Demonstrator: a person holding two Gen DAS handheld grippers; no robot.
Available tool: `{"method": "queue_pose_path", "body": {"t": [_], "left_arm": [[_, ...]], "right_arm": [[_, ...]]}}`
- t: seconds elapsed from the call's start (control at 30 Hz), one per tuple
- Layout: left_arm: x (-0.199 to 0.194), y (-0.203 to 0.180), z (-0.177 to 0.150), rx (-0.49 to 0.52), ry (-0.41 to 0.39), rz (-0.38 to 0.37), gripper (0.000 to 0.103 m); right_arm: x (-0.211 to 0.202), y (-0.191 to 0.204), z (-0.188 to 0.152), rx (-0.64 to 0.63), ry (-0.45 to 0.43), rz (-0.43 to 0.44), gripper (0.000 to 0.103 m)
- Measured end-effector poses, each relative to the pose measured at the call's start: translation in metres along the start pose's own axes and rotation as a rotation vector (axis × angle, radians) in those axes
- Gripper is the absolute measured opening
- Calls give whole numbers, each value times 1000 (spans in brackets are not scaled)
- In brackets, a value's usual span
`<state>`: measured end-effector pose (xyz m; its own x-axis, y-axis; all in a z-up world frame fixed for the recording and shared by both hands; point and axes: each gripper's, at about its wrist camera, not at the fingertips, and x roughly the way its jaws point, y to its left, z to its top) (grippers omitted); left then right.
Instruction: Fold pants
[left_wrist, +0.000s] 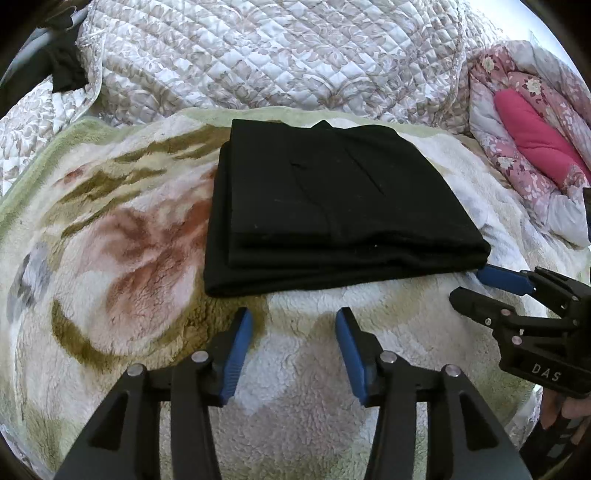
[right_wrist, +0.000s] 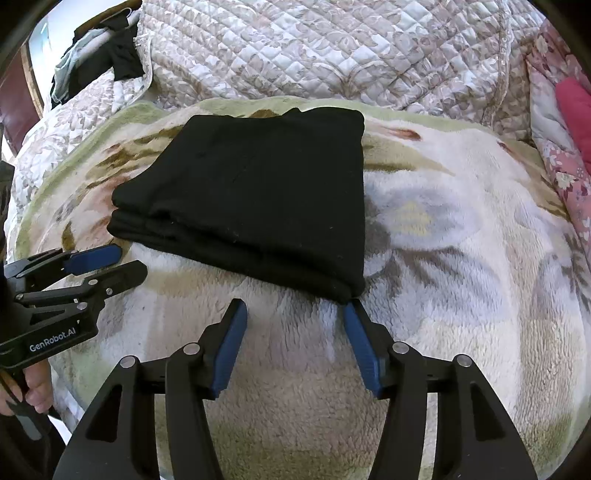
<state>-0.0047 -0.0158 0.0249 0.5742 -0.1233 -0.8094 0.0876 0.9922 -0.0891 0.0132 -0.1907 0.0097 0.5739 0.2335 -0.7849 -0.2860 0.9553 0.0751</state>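
Note:
The black pants (left_wrist: 332, 206) lie folded into a thick rectangular stack on a fluffy floral blanket (left_wrist: 122, 251). They also show in the right wrist view (right_wrist: 258, 199). My left gripper (left_wrist: 293, 317) is open and empty, just short of the stack's near edge. It shows at the left of the right wrist view (right_wrist: 127, 262). My right gripper (right_wrist: 295, 308) is open and empty, its right fingertip by the stack's near right corner. It shows at the right of the left wrist view (left_wrist: 467, 284), beside that corner.
A quilted white and beige bedspread (left_wrist: 277, 55) is bunched behind the blanket. A pink floral duvet (left_wrist: 532, 140) lies at the right. Dark clothes (right_wrist: 110, 55) hang at the far left.

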Motion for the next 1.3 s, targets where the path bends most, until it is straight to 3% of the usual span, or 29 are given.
{"method": "queue_pose_path", "body": {"t": [0.17,0.27,0.37,0.43,0.53,0.67,0.93,1.07,1.3], "left_arm": [[-26,0,10,1,-117,-12,50],[-31,-4,20,15,-176,-13,50],[-16,-2,28,5,-157,-21,50],[-6,-1,28,15,-137,10,49],[-8,-6,25,53,-140,38,49],[-15,-2,20,11,-92,-15,49],[-3,-3,6,-1,-33,19,49],[5,-2,-1,3,-6,26,50],[6,-2,1,7,-4,24,52]], "right_arm": [[-28,-6,8,38,-131,23,53],[-28,-11,16,49,-160,-3,33],[-13,-13,22,68,-122,22,20],[-3,-9,22,46,-86,5,20],[-9,-6,21,41,-98,-3,20],[-22,-7,13,47,-116,15,20],[-9,4,4,-9,-47,8,25],[1,5,1,-9,1,16,37],[4,5,0,-11,3,5,41]]}}
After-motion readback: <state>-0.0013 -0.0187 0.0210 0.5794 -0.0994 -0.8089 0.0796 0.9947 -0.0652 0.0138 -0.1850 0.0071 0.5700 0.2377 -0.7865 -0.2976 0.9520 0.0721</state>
